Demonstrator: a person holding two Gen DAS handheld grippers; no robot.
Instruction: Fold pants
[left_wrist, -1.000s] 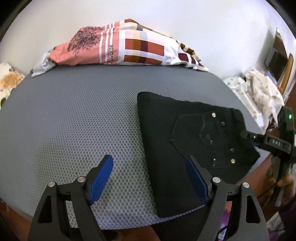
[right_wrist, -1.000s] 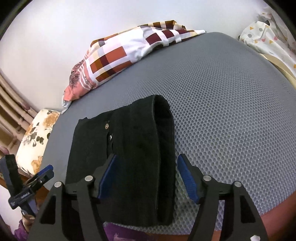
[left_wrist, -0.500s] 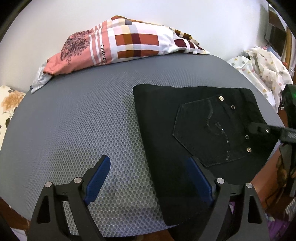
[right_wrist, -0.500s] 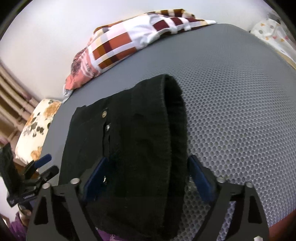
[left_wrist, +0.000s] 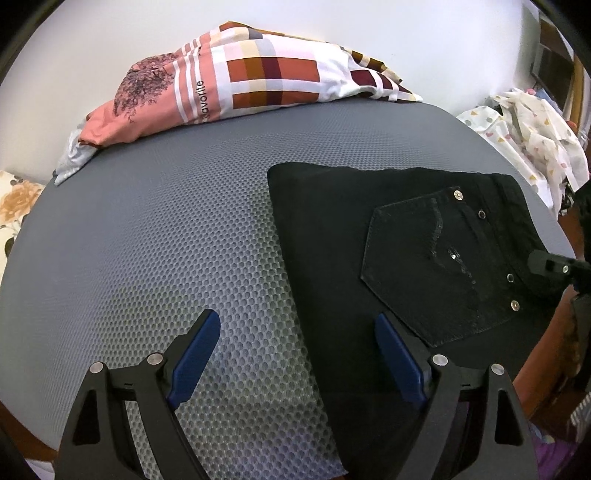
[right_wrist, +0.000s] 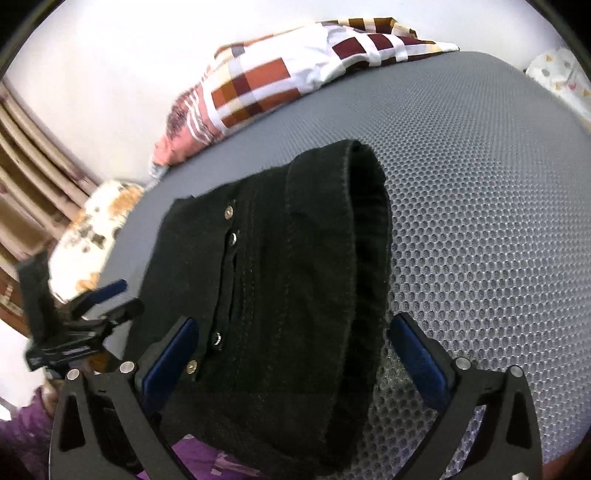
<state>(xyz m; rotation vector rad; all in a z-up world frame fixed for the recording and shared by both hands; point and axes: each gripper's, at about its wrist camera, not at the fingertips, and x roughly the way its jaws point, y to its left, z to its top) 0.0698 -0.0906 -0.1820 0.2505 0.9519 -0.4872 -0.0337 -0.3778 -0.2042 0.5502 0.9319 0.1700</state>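
Note:
Black pants (left_wrist: 424, 266) lie folded on a grey mesh mattress (left_wrist: 147, 240), back pocket with metal rivets facing up. My left gripper (left_wrist: 295, 325) is open over the fold's near left edge: its right finger hangs above the cloth, its left finger above bare mesh. In the right wrist view the pants (right_wrist: 295, 258) show their thick waistband end bulging up. My right gripper (right_wrist: 293, 325) is open wide astride that end, and its right pad stands clear of the cloth. Each gripper shows in the other's view, the right gripper (left_wrist: 550, 266) at the pants' right edge and the left gripper (right_wrist: 92, 306) at their left.
A checked red and white pillow (left_wrist: 258, 81) lies along the far edge by the white wall. A floral cushion (left_wrist: 14, 199) sits off the left end and white printed cloth (left_wrist: 524, 129) off the right. Brown curtains (right_wrist: 29, 166) hang at the left. Grey mesh (right_wrist: 480, 184) stretches to the right.
My right gripper's jaws have spread wide around the waistband end. My left gripper has come lower and closer to the pants, which now lie flatter.

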